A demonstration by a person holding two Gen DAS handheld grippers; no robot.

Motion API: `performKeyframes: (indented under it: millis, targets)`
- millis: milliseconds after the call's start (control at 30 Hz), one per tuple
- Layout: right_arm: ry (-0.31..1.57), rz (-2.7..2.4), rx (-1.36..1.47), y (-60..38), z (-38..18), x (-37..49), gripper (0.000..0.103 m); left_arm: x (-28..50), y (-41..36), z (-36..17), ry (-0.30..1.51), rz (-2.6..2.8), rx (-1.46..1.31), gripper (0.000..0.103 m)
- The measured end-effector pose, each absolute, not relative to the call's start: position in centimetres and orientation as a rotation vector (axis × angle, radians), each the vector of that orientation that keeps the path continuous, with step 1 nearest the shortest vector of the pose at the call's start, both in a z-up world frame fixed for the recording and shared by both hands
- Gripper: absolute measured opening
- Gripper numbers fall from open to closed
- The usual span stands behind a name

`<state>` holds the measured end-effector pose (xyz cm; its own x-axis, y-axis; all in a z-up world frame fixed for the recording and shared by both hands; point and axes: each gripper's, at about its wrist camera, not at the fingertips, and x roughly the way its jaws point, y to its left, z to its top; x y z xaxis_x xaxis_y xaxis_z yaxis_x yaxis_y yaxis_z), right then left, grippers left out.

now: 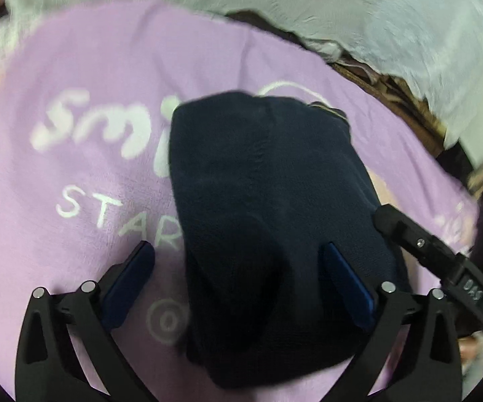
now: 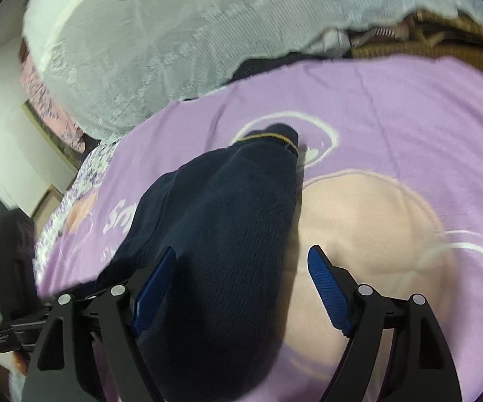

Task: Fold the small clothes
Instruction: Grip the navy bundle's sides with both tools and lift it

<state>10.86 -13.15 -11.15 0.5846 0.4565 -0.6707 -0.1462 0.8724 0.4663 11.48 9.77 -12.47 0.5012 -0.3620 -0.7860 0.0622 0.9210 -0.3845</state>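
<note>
A dark navy knit garment (image 1: 261,221) lies folded on a purple blanket (image 1: 90,67) with white lettering. My left gripper (image 1: 238,254) is open, its blue pads on either side of the garment's near end, just above it. In the right wrist view the same navy garment (image 2: 221,234) shows a thin yellow trim at its far tip. My right gripper (image 2: 241,261) is open, its left pad over the garment and its right pad over a peach patch of the blanket (image 2: 358,221). The right gripper's body (image 1: 442,261) shows in the left wrist view at the right.
White lacy bedding (image 2: 161,33) is heaped at the far side of the blanket, also in the left wrist view (image 1: 358,10). Brown fabric (image 2: 425,47) lies at the far right. A wall and window frame (image 2: 0,154) stand to the left.
</note>
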Motion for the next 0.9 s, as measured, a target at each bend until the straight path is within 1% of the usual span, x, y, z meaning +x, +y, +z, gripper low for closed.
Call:
performKeyframes:
  millis: [67, 167, 233, 300, 333, 367, 400, 433, 467, 500, 667, 900]
  targets:
    - [0.915, 0.375, 0.430, -13.0, -11.9, 11.8, 0.081, 12.0, 10.0, -12.6, 1.023, -0.283, -0.355, 0.098]
    - [0.944, 0.406, 0.470, -12.5, -13.1, 12.8, 0.080, 12.0, 9.1, -12.6, 1.020, -0.295, -0.328, 0.097]
    - [0.945, 0.418, 0.463, -12.1, -13.1, 12.9, 0.073, 11.6, 8.1, -12.4, 1.018, -0.377, -0.331, 0.074]
    - [0.928, 0.412, 0.425, -11.7, -12.8, 12.7, 0.067, 11.6, 8.1, -12.2, 1.015, -0.364, -0.343, 0.069]
    - [0.914, 0.410, 0.400, -11.5, -12.5, 12.4, 0.062, 11.6, 8.0, -12.2, 1.009, -0.357, -0.338, 0.066]
    - [0.900, 0.407, 0.376, -11.2, -12.2, 12.2, 0.059, 11.5, 8.1, -12.2, 1.004, -0.348, -0.336, 0.060]
    - [0.881, 0.403, 0.351, -11.0, -11.8, 11.9, 0.058, 11.4, 8.1, -12.0, 0.999, -0.341, -0.336, 0.051]
    - [0.868, 0.403, 0.339, -11.0, -11.4, 11.6, 0.055, 11.2, 8.2, -11.7, 0.991, -0.332, -0.331, 0.046]
    - [0.854, 0.405, 0.332, -11.0, -10.9, 11.2, 0.054, 11.0, 8.2, -11.3, 0.982, -0.330, -0.323, 0.037]
    - [0.846, 0.409, 0.333, -11.3, -10.5, 11.0, 0.053, 10.8, 8.0, -10.7, 0.969, -0.335, -0.311, 0.032]
    - [0.786, 0.386, 0.280, -13.3, -7.8, 9.0, 0.052, 9.8, 5.4, -9.0, 0.951, -0.384, -0.270, 0.030]
    - [0.736, 0.279, 0.273, -20.9, -5.1, 5.6, 0.052, 8.8, -2.0, -6.8, 0.937, -0.506, -0.210, 0.029]
